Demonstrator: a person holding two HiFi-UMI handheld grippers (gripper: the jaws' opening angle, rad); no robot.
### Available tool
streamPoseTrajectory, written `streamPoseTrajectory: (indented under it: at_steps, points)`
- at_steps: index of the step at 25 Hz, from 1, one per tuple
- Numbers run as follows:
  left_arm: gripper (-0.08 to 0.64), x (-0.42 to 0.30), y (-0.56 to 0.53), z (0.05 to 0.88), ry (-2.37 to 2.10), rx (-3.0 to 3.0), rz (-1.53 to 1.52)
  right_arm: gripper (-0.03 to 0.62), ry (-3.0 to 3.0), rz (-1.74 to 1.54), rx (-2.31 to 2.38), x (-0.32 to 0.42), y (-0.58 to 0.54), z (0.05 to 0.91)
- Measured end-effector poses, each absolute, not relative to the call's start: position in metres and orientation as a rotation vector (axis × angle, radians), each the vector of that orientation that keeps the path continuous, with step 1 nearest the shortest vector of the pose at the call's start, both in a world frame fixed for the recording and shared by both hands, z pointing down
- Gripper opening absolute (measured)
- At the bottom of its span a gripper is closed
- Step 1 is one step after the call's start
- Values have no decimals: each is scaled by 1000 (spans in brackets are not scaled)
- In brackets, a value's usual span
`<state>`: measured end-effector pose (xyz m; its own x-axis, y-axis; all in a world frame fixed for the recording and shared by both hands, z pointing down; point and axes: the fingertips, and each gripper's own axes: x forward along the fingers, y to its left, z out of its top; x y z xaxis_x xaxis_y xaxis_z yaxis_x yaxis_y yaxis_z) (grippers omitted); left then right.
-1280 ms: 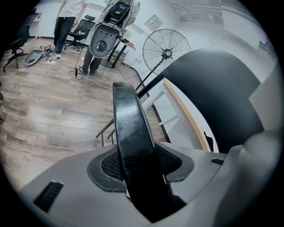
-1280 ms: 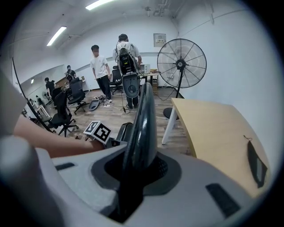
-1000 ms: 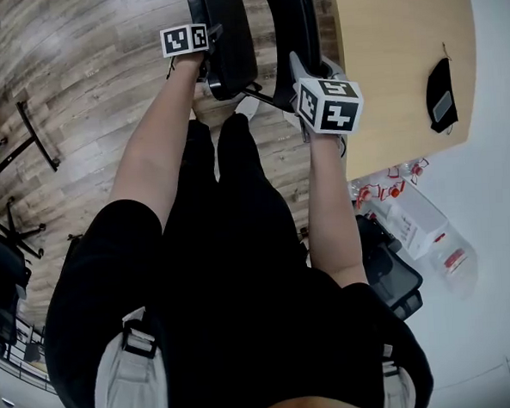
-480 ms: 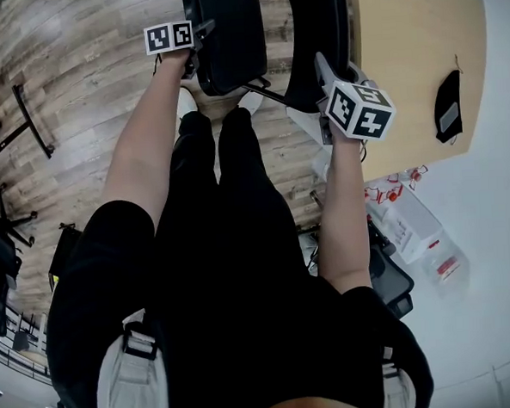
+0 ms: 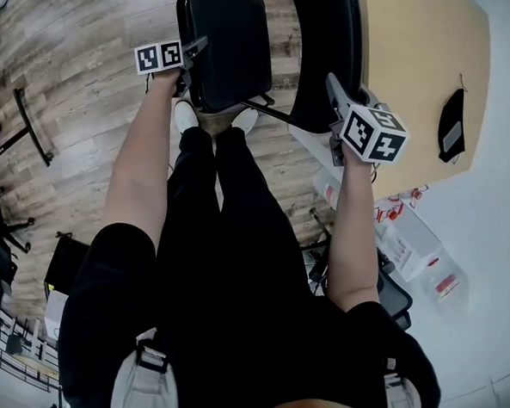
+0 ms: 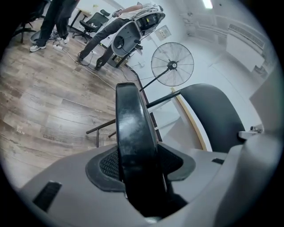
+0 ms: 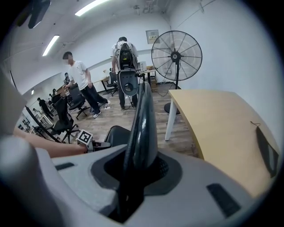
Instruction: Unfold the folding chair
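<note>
Now: chair (image 5: 230, 71) on floor (image 5: 86, 123) beside counter (image 5: 419, 68). Right fingers (image 7: 164, 168) clamp backrest (image 7: 144, 119). Left fingers (image 6: 108, 165), just eased wider, touch seat (image 6: 133, 133) edge on both sides. Hold backrest steady; press seat fully flat before letting go.

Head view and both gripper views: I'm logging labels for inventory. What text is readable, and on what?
No text is readable.
Marker cubes: square patterns only, no words.
Red-labelled white packages: print too blurred.
Framed wall notice: too small.

Lit brightly by ceiling strips (image 7: 93, 6) up and left of the fan (image 7: 176, 55); bent fisheye edges, black corners, soft shadows.
</note>
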<state>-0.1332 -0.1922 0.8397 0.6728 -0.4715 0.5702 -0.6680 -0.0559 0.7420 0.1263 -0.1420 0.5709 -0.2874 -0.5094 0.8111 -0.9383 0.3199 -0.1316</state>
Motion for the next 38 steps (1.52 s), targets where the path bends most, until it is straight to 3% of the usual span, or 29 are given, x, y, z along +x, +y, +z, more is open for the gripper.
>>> streamPoseTrajectory:
  at_steps: [38]
  points:
    - [258,-248,-167,980,-837,1604,94,112,-1826,940,1281,145,-155,657]
